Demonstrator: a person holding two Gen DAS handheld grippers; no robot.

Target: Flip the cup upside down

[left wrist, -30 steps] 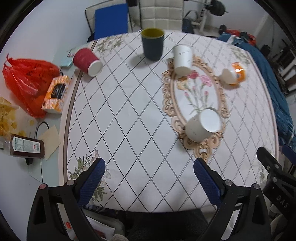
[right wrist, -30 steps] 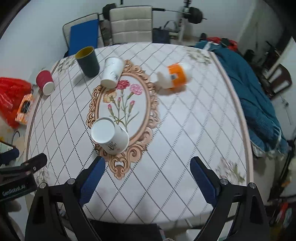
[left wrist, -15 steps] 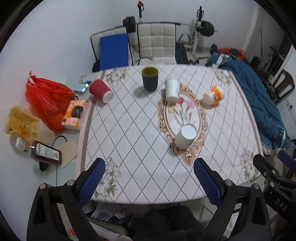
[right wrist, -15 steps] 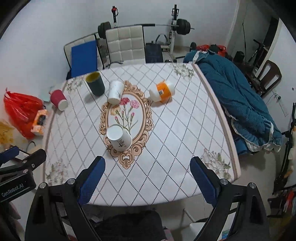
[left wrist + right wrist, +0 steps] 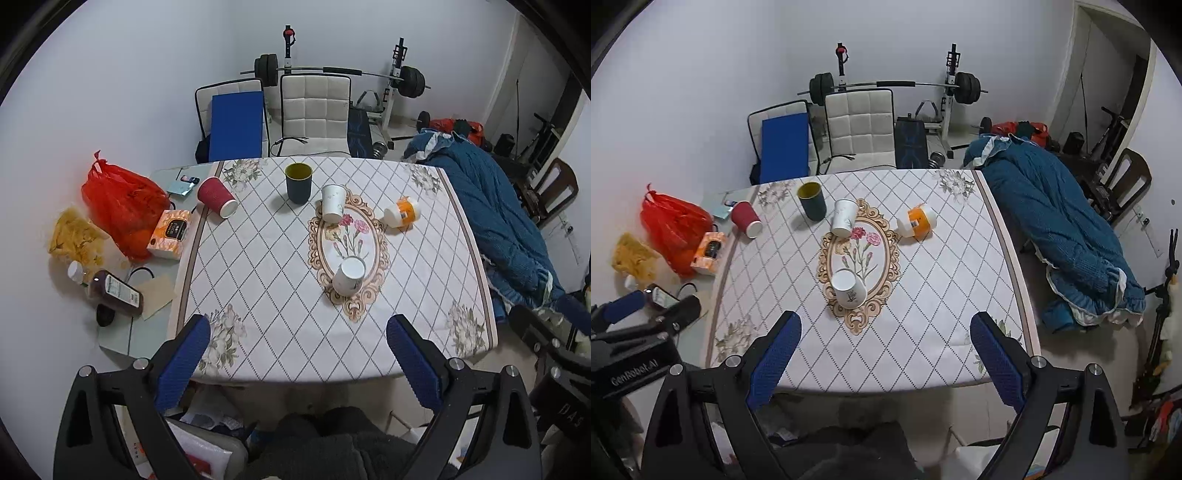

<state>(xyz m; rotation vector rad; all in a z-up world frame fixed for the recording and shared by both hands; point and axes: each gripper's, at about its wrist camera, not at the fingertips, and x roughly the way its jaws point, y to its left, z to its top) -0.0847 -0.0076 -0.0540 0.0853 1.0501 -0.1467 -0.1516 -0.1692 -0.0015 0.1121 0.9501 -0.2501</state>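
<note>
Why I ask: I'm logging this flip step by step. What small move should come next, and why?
Probably bring the left gripper forward toward the dark cup. That cup stands upright with its mouth up, near the middle of the left wrist view. Both the left gripper and the right gripper are open, hold nothing, and sit back at the table's near edge.

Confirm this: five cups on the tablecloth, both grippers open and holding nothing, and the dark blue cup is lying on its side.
Wrong on one point: the dark blue cup stands upright, mouth up, as the left wrist view shows. The rest holds: five cups on the tablecloth, and both the left gripper and right gripper open and holding nothing.
</note>
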